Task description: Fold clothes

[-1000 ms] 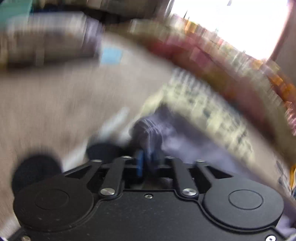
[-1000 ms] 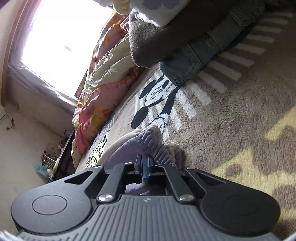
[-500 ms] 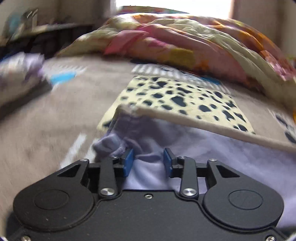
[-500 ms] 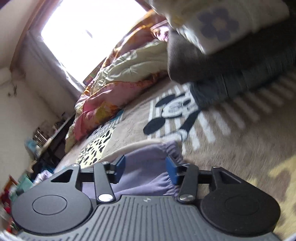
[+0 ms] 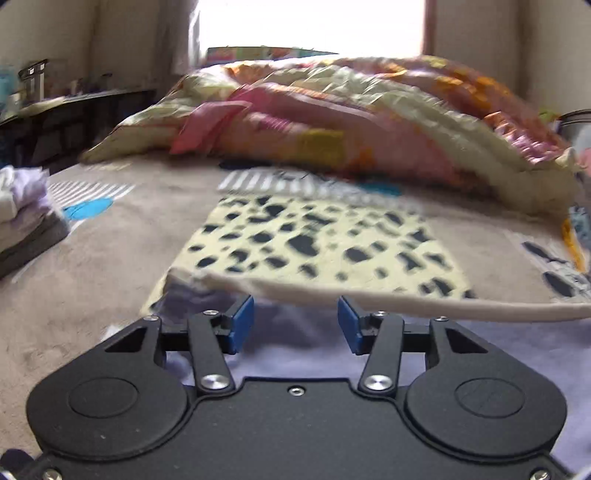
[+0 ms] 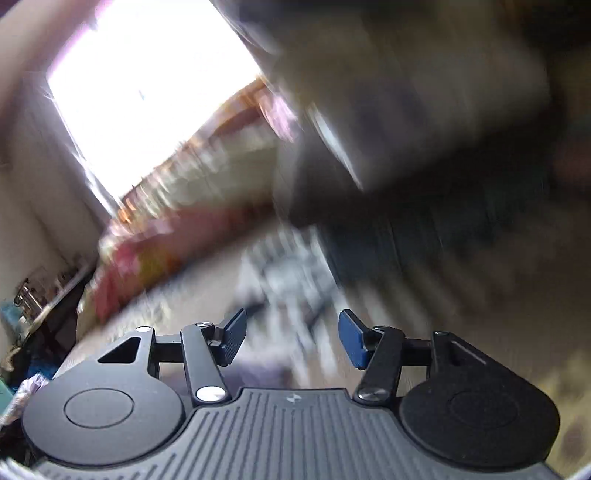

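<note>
Open run of bed [image 5: 110, 236] ahead of the left tool [image 5: 295, 325] across the lavender garment [image 5: 498, 354] and its cream edge. Blocked far by the heaped quilt [image 5: 351, 122], left by a folded stack [image 5: 26, 218]. Right view too blurred; dark bulk [image 6: 424, 129] looming close ahead.

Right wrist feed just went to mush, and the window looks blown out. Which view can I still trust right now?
Right wrist view: heavy motion smear; only the right tongs read sharp, window blown white. Left wrist view: mild blur, lavender garment and its cream edge legible; window overexposed there too, fisheye bends the room edges.
</note>
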{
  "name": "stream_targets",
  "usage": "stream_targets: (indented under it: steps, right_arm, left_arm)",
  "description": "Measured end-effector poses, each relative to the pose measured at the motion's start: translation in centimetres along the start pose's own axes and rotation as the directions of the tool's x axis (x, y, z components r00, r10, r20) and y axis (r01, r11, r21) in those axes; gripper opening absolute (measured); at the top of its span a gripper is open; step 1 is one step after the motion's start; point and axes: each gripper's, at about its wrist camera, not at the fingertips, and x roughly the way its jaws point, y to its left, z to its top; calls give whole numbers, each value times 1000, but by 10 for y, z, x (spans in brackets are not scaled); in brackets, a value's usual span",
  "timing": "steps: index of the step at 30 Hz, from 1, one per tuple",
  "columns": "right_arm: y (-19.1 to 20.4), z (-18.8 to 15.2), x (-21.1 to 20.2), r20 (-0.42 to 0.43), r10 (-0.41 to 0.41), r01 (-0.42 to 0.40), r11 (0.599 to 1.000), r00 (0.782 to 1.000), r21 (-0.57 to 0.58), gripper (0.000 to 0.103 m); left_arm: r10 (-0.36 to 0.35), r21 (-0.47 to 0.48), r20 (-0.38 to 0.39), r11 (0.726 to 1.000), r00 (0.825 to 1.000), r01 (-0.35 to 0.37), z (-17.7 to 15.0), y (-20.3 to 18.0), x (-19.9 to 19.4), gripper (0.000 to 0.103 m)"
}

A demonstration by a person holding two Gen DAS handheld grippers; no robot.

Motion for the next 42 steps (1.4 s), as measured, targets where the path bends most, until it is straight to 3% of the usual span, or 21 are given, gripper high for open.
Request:
stream_targets:
  steps: [1, 3, 5, 7, 9, 11, 13, 14, 16, 19, 23, 25, 31, 33, 35, 38, 42]
  right_arm:
    - [11, 4, -6, 27, 32, -30, 998, 999, -48, 57]
    - [28, -2, 4, -67, 126, -132, 986, 990, -97, 55]
    - [31, -18, 25, -168, 116, -133, 987, 979, -94, 56]
    - [12, -34, 47, -257, 68, -79, 996, 964, -36, 51]
    - [-3, -35, 46, -236, 77, -75, 997, 969, 15, 34]
    - [0, -29, 40, -241, 72, -78, 997, 968, -17, 34]
    - [1, -30, 28, -198, 99, -107, 994, 975, -27, 48]
    - [1, -31, 23, -178, 104, -109, 994, 979, -16, 57]
    - [0, -33, 13, -138, 114, -114, 993, 984, 5, 59]
    - [1, -32, 8, -89, 106, -102, 994, 990, 48, 60]
    - [-3, -33, 9, -84, 96, -90, 993, 992, 73, 61]
    - [-2, -34, 9, -86, 97, -91, 993, 992, 73, 62]
    - [-2, -39, 13, -116, 111, -106, 993, 987, 42, 67]
    - [-2, -40, 14, -117, 111, -107, 994, 987, 38, 67]
    - [-2, -40, 15, -118, 111, -107, 994, 987, 32, 67]
    - [-1, -41, 15, -118, 109, -107, 994, 987, 27, 68]
    - [-1, -42, 15, -113, 108, -106, 994, 988, 24, 68]
  left_arm:
    - [-31, -6, 8, 1000, 999, 31, 1, -3, 0, 50]
    - [-94, 9, -15, 995, 995, 95, -1, -13, 4, 52]
    - [-97, 34, -81, 994, 992, 100, -11, -21, 20, 62]
    - [-97, 52, -136, 993, 986, 104, -18, -27, 32, 67]
    - [-95, 22, -109, 995, 990, 98, -8, -21, 23, 68]
    - [-70, -45, -33, 997, 997, 68, 1, -4, 8, 68]
    - [-19, -161, 40, 987, 999, 25, 8, 24, -14, 68]
    - [8, -229, 64, 973, 998, 7, 7, 41, -27, 68]
    - [67, -359, 103, 933, 992, -25, 4, 75, -52, 68]
    - [127, -509, 49, 857, 991, -85, -17, 117, -77, 67]
    - [-26, -697, 8, 716, 1000, 24, -50, 141, -77, 66]
    - [-59, -706, 25, 706, 998, 59, -57, 136, -67, 66]
    - [-66, -620, -2, 783, 998, 50, -46, 128, -33, 61]
    - [-68, -615, -9, 787, 998, 48, -45, 132, -24, 47]
    - [-74, -616, -15, 786, 997, 49, -45, 136, -16, 42]
    - [-128, -659, -27, 748, 991, 79, -43, 143, -20, 41]
    - [-194, -756, -33, 647, 980, 103, -50, 152, -29, 42]
